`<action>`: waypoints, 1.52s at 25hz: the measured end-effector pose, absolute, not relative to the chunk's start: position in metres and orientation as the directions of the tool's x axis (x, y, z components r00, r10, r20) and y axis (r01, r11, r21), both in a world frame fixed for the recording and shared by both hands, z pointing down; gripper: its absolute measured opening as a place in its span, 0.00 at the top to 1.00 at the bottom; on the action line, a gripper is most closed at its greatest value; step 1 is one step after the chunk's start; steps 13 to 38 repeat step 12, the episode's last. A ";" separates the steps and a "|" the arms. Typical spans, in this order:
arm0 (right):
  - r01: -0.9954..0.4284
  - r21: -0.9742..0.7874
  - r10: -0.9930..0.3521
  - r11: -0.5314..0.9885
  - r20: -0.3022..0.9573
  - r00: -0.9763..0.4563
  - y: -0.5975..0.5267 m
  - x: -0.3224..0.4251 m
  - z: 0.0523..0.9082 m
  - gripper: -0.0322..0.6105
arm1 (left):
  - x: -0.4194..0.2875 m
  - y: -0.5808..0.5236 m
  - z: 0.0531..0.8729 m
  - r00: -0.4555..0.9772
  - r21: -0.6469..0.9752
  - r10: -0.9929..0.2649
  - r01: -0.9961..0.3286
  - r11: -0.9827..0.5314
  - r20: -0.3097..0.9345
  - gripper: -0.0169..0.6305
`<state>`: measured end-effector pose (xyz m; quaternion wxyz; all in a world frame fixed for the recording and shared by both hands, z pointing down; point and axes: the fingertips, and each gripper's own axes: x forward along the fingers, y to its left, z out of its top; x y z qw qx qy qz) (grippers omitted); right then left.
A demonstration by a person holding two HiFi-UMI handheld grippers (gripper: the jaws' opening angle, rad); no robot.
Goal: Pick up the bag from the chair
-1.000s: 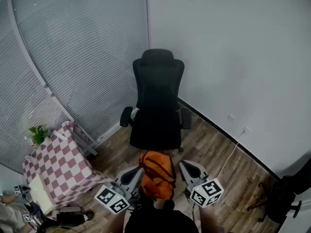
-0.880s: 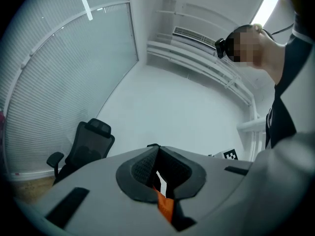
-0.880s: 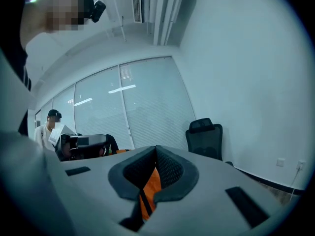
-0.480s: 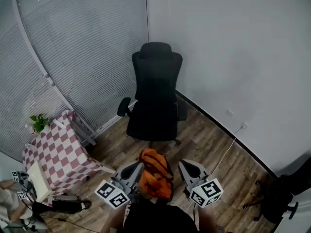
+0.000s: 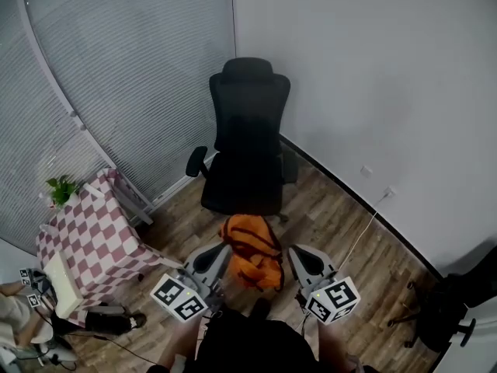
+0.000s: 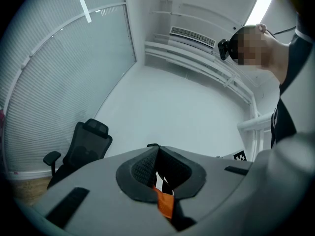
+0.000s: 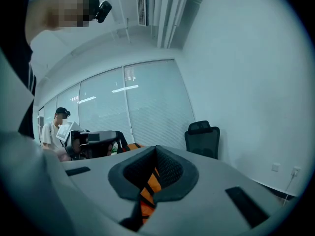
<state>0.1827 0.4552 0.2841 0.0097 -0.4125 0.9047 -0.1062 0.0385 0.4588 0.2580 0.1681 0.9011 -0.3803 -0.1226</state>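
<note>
The black office chair (image 5: pixel 247 142) stands in the room's corner, its seat bare. An orange bag (image 5: pixel 252 249) with black straps hangs in front of it, off the chair, between my two grippers. My left gripper (image 5: pixel 211 261) holds the bag's left side and my right gripper (image 5: pixel 303 261) its right side. In the left gripper view the left gripper (image 6: pixel 156 151) is shut on an orange and black strap (image 6: pixel 165 204), with the chair (image 6: pixel 83 144) far behind. In the right gripper view the right gripper (image 7: pixel 156 154) is shut on an orange strap (image 7: pixel 147 188); the chair (image 7: pixel 203 137) is at the back.
A small table with a pink checkered cloth (image 5: pixel 93 247) and a potted plant (image 5: pixel 60 189) stand at the left by the blinds. A person (image 5: pixel 15 317) sits at the lower left. A white cable runs to a wall socket (image 5: pixel 386 194). A dark chair base (image 5: pixel 443 317) is at the right.
The chair has drawn farther off in the head view as both grippers and the bag backed away from it. Both grippers stay shut on the bag.
</note>
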 end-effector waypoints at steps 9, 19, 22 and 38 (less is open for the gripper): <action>-0.737 -0.207 -0.738 0.643 0.090 -0.669 0.447 0.180 0.289 0.92 | 0.037 0.453 0.256 0.688 0.401 -0.720 -0.635 -0.660 -0.095 0.92; -0.736 -0.202 -0.736 0.646 0.087 -0.671 0.444 0.177 0.288 0.92 | 0.033 0.452 0.256 0.688 0.400 -0.720 -0.637 -0.659 -0.093 0.92; -0.736 -0.202 -0.736 0.646 0.087 -0.671 0.444 0.177 0.288 0.92 | 0.033 0.452 0.256 0.688 0.400 -0.720 -0.637 -0.659 -0.093 0.92; -0.736 -0.202 -0.736 0.646 0.087 -0.671 0.444 0.177 0.288 0.92 | 0.033 0.452 0.256 0.688 0.400 -0.720 -0.637 -0.659 -0.093 0.92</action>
